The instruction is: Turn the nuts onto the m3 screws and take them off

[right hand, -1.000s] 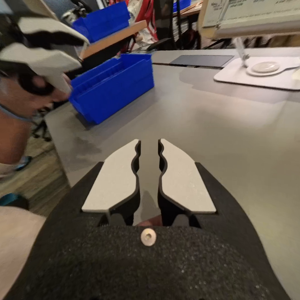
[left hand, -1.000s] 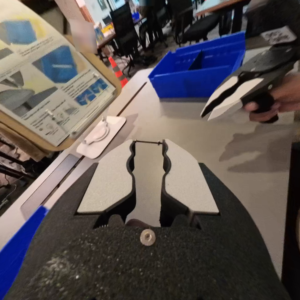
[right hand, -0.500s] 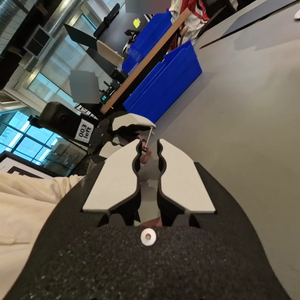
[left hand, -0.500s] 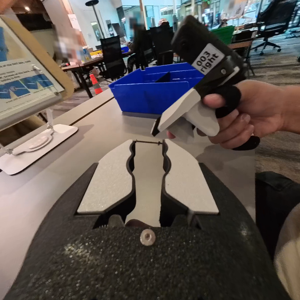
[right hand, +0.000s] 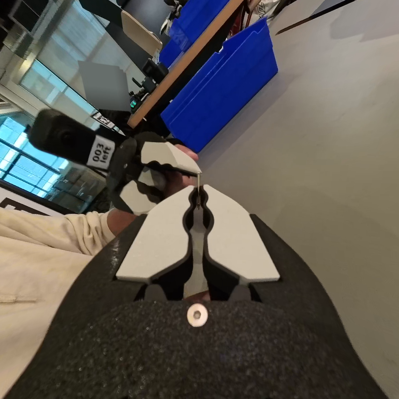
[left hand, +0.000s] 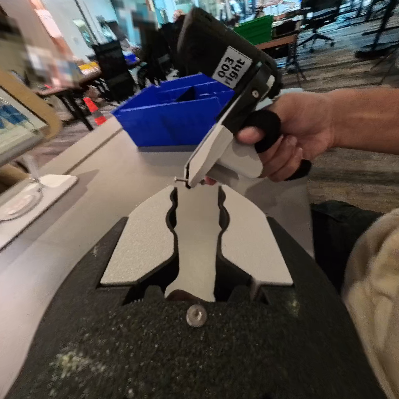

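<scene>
Screw [right hand: 198,180] | clamped between right gripper [right hand: 198,188] jaws | head beside left gripper [left hand: 197,189]

I am seeing a white printed label [left hand: 232,64] sitting on my right gripper [right hand: 199,190], another [right hand: 100,152] on my left gripper [left hand: 197,189].

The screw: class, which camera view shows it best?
The right wrist view: the screw stands sharp between the right tool tips. The left wrist view shows the screw small, partly behind that tool.
</scene>
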`<state>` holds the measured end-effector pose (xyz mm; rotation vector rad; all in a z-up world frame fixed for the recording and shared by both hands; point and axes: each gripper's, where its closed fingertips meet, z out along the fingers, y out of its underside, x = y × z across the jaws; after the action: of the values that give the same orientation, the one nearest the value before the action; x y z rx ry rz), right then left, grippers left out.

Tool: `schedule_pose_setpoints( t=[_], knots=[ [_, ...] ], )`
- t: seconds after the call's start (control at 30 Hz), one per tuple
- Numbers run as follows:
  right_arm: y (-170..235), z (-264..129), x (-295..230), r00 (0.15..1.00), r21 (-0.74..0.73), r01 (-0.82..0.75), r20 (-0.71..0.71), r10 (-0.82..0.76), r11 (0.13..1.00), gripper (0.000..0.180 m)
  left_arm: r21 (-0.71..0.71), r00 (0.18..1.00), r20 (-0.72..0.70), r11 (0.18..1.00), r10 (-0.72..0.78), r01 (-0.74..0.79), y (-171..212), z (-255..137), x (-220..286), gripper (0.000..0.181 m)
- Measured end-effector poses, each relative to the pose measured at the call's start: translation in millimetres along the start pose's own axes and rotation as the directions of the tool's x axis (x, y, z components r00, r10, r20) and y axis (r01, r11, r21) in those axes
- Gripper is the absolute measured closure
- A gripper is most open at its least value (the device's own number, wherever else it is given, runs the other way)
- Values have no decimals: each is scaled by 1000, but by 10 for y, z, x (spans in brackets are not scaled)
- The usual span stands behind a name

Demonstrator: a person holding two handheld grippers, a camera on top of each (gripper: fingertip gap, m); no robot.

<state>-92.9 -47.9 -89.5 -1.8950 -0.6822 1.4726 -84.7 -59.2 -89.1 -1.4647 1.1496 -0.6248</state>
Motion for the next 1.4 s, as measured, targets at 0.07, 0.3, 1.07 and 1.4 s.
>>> schedule_pose_setpoints(
  t=[0.07,0.3,1.07,1.4],
  knots=[
    [27,-2,40,999,-26,41,-22,-42,999,177,-31,997,-45,998,-60,58,55,-60,-28,140],
    [108,51,91,937,-166,324,-79,-340,931,177,-124,933,-267,968,-242,216,86,-198,-157,153],
    [173,178,-70,856,-246,504,18,-516,828,177,-147,847,-480,973,-226,177,70,-191,-46,176],
    [-289,-43,309,960,156,277,-10,-278,948,157,133,901,-246,908,-358,398,72,-244,-789,177]
  ],
)
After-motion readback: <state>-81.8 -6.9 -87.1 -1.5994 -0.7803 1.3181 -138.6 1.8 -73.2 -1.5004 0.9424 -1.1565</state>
